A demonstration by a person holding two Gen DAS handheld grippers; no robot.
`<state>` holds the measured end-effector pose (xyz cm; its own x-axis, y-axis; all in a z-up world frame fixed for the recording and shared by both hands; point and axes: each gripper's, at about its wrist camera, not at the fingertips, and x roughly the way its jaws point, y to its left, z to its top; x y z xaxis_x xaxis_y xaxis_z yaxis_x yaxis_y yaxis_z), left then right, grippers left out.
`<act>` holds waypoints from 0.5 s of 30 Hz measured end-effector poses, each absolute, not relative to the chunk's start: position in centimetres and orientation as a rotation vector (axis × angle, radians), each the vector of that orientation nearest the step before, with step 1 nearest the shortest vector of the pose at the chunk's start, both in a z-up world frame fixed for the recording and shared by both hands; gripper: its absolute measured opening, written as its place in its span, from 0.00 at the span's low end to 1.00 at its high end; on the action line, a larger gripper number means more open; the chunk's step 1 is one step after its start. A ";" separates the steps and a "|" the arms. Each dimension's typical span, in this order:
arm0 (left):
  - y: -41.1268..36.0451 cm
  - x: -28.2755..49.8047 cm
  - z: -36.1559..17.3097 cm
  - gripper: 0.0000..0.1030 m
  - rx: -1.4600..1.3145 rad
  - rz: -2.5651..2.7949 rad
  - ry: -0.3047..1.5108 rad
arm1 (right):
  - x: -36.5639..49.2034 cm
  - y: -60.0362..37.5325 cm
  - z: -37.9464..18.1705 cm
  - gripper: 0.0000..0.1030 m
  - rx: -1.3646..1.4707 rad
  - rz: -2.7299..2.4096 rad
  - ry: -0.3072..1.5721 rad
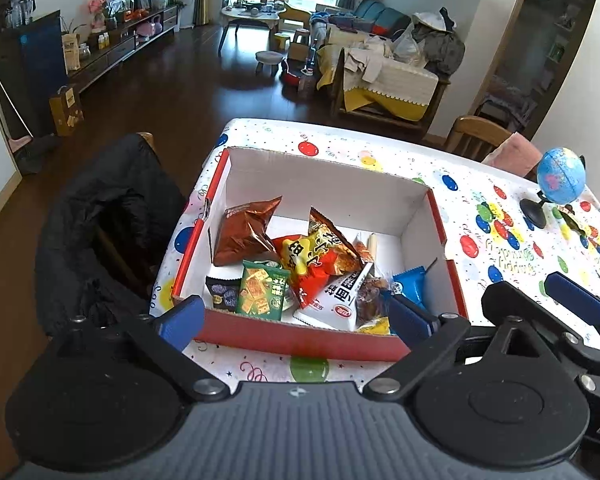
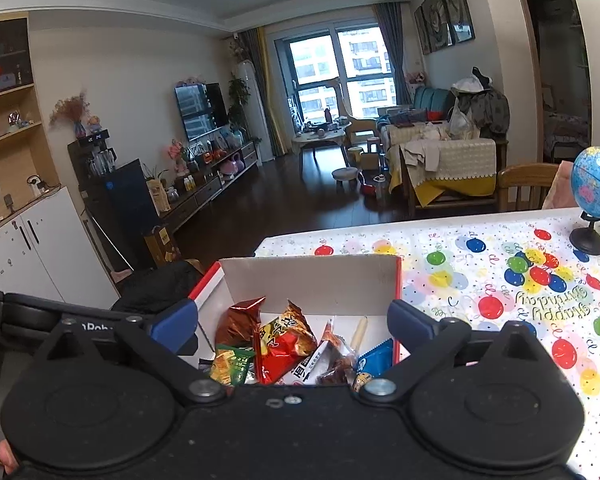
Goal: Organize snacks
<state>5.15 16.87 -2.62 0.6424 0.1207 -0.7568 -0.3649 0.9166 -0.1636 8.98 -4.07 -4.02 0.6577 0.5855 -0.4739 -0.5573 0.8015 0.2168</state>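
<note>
- Snack packets were seen piled inside a red-sided cardboard box with a white interior (image 1: 328, 184), which sat on a balloon-print tablecloth (image 1: 480, 200) straight ahead of both grippers.
- The left gripper (image 1: 296, 316) was held at the box's near wall, blue fingers spread wide with nothing between them.
- The right gripper (image 2: 294, 322) was held over the box, fingers likewise apart and unloaded.
- Between the left fingers, a green cracker packet (image 1: 262, 290) lay nearest, with a red-and-yellow crisp bag (image 1: 316, 256) just beyond.
- A brown foil bag (image 1: 244, 232) leaned toward the left wall.
- A small blue globe on a black stand (image 1: 558, 180) stood far right, well apart from the box.
</note>
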 end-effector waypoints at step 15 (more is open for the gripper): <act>15.2 2.3 -0.5 0.96 -0.231 0.361 0.778 | 6.7 -5.3 -2.9 1.00 0.078 0.591 0.546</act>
<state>2.30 15.24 -0.55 0.6560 0.2313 -0.7185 -0.3997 0.9139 -0.0707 6.65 -5.28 -2.92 0.6935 0.5492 -0.4663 -0.5088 0.8316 0.2228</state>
